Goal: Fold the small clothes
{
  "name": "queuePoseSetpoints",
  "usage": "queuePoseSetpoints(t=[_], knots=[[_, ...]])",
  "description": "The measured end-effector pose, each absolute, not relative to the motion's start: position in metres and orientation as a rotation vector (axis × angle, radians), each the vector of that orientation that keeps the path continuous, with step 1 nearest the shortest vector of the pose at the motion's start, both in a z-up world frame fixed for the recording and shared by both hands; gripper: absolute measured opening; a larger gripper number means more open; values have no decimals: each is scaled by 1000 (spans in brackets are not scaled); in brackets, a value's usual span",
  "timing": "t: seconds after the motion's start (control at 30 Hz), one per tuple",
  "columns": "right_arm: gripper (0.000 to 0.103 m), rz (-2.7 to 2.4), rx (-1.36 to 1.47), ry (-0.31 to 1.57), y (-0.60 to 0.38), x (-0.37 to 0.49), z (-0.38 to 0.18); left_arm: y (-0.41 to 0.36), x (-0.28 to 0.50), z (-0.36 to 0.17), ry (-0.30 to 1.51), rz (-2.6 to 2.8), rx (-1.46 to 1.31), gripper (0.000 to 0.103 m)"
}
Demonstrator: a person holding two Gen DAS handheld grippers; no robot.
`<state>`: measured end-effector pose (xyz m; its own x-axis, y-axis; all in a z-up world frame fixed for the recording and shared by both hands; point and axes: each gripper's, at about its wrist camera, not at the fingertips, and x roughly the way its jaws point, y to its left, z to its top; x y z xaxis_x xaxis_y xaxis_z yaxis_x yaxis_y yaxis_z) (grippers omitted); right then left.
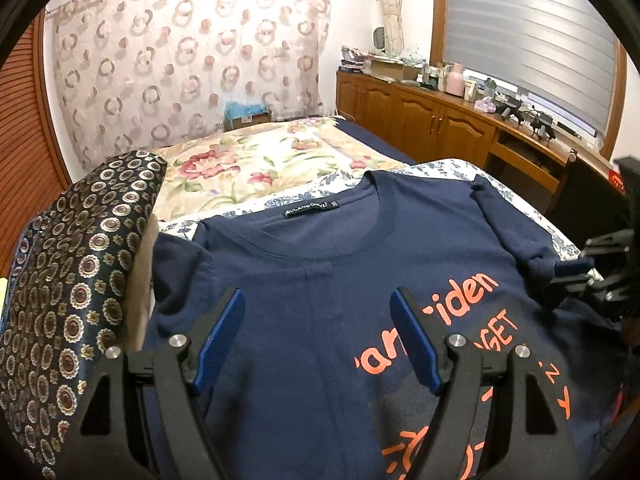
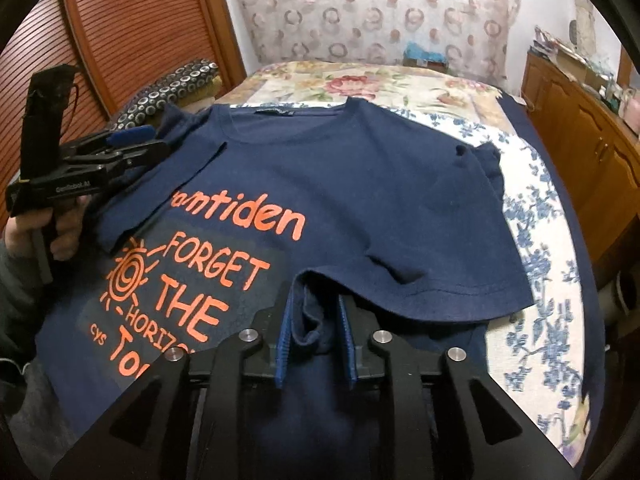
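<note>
**Operator:** Where is the work item, and why there?

**Technician:** The navy T-shirt (image 2: 340,184) lies print-up across the lower centre of both views, on the bed (image 2: 532,248). The bed gives a broad, soft surface for flattening. One side panel is already folded over the print at centre left of the right wrist view.

**Operator:** Right gripper (image 2: 316,332) status?

**Technician:** Bottom centre of its view. Jaws narrow, with a fold of the shirt's edge between them; I cannot tell whether the pads press on it. Judged purpose: carrying that side inward.

**Operator:** Left gripper (image 1: 318,316)?

**Technician:** Lower centre of its view. Jaws wide and empty, above the chest, probably positioned for the next grasp.
</note>
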<state>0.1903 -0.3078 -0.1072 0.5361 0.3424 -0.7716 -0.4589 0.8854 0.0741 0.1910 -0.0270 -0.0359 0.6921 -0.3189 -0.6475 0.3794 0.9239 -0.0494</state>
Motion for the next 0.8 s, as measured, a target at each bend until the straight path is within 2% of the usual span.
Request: queuePoseSetpoints(t=[0.3,0.8], knots=[[35,359,-172,787,-336,193,-64,-27,185,-37,698,-395,84,75],[35,174,-91,910,-403,231,-121,-29,184,-39,701,-390,79,75]])
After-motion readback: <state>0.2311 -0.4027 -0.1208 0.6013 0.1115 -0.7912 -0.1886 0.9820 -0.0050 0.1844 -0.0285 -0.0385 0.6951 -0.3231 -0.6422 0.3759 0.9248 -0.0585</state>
